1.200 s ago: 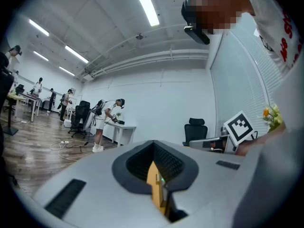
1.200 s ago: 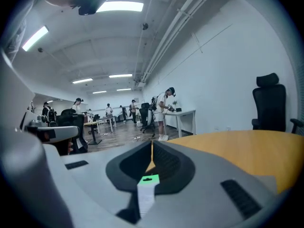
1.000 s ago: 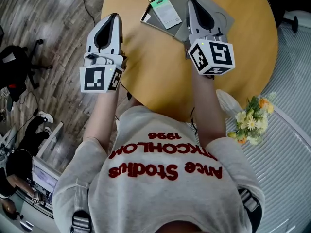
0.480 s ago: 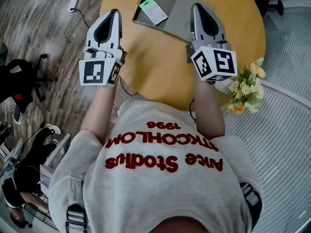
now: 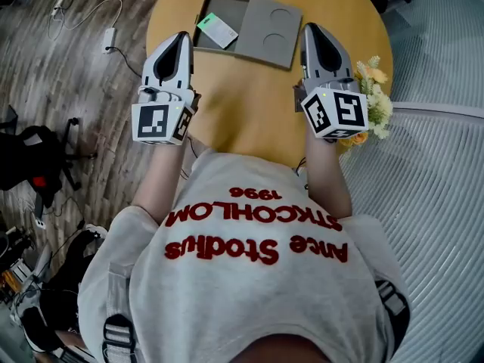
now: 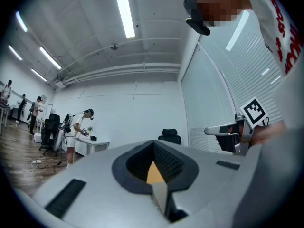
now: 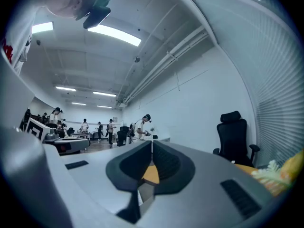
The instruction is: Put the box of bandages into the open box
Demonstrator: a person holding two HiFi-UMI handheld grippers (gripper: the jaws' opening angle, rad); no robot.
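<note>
At twelve o'clock on the table (image 5: 242,108), the box of bandages (image 5: 218,30) lies inside the open box (image 5: 268,35) — seemingly done; left gripper (image 5: 181,36) and right gripper (image 5: 311,29) are closed, empty.

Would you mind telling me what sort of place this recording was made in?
Probably an open-plan office or lab: a black office chair, ceiling strip lights, and people working at white desks in the background.
</note>
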